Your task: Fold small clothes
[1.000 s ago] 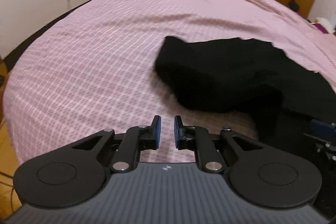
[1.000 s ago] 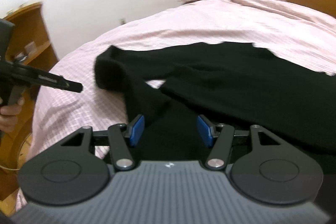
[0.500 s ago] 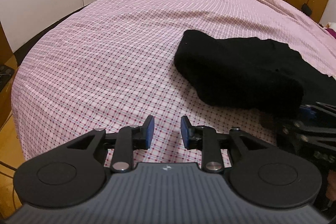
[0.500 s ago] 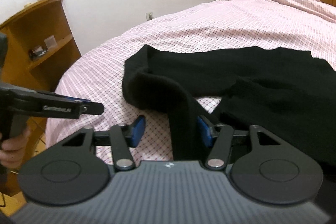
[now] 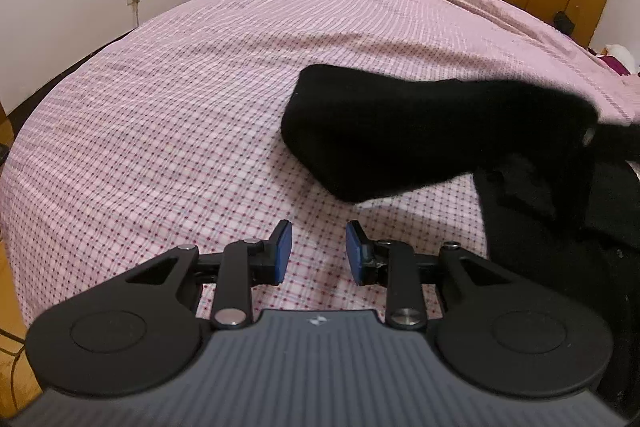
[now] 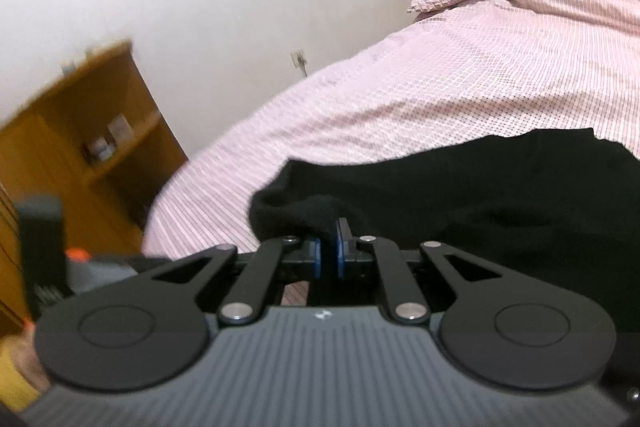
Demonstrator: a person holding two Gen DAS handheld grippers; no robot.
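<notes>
The right gripper (image 6: 329, 251) had just closed on a fold of the black garment (image 6: 460, 203) lying on the bed (image 5: 168, 131), while the left gripper (image 5: 318, 251), fingers apart and empty, hung beside it, so the thin pinch might slip and undo the fold.

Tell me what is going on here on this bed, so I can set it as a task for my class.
A person is folding a black knit garment on a pink checked bedspread, holding a two-finger gripper in each hand. The right gripper has just closed and is clamped on a fold of the black fabric, lifting it off the bed. The left gripper has just been opening; it is empty, over bare bedspread near the garment. A wooden shelf stands by the wall.
</notes>
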